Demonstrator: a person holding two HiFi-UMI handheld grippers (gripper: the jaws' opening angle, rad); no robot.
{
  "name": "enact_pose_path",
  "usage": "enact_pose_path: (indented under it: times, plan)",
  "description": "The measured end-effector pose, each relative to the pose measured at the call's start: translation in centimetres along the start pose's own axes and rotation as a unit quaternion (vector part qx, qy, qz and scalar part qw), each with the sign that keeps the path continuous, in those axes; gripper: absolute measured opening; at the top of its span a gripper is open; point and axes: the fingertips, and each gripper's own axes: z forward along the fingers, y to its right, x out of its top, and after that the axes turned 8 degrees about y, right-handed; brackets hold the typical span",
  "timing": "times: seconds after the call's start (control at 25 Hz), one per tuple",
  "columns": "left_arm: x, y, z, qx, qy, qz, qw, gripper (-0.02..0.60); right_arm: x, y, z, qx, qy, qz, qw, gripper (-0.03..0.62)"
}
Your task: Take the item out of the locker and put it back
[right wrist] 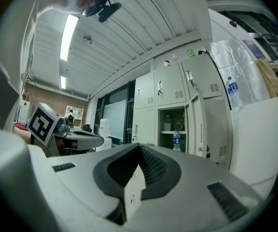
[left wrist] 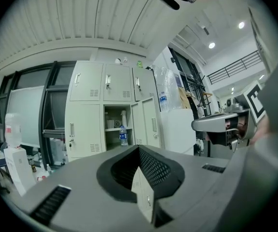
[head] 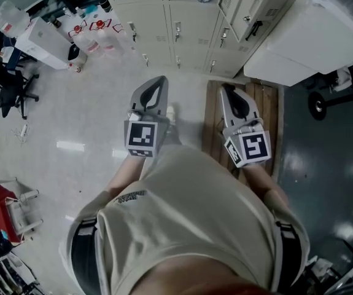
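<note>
Straight ahead of both tools: one bank of pale lockers (left wrist: 88, 110), three columns across, a single compartment (left wrist: 110, 138) open in the middle column. Low in that compartment: one water bottle (left wrist: 123, 135), upright, blue-labelled, well apart from either tool. Up on the white cabinet (left wrist: 177, 129) just right of the lockers: a second bottle (left wrist: 163, 102).

Between tools and lockers: a wide stretch of glossy floor (head: 90, 103). Below the right tool: one wooden pallet (head: 268, 109), far edge near the locker base. Crowding the right side: the white cabinet's corner, close beside the open door. Off at the left edge, well apart: one black office chair (head: 7, 91) among clutter.

Two tools, level and side by side. Left tool (head: 159, 80): closed, tips together, gripping nothing. Right tool (head: 227, 88): likewise closed tip to tip, holding nothing.
</note>
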Motion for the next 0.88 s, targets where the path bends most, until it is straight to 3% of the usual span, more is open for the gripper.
enact_pose_path:
  times: [0.88]
  plan:
    - [-2.9,-11.3,15.9,-0.046,-0.024,-0.022,0.9984,0.014,-3.5,6.3,18.3,-0.031,-0.04,0.016,0.999,0.003]
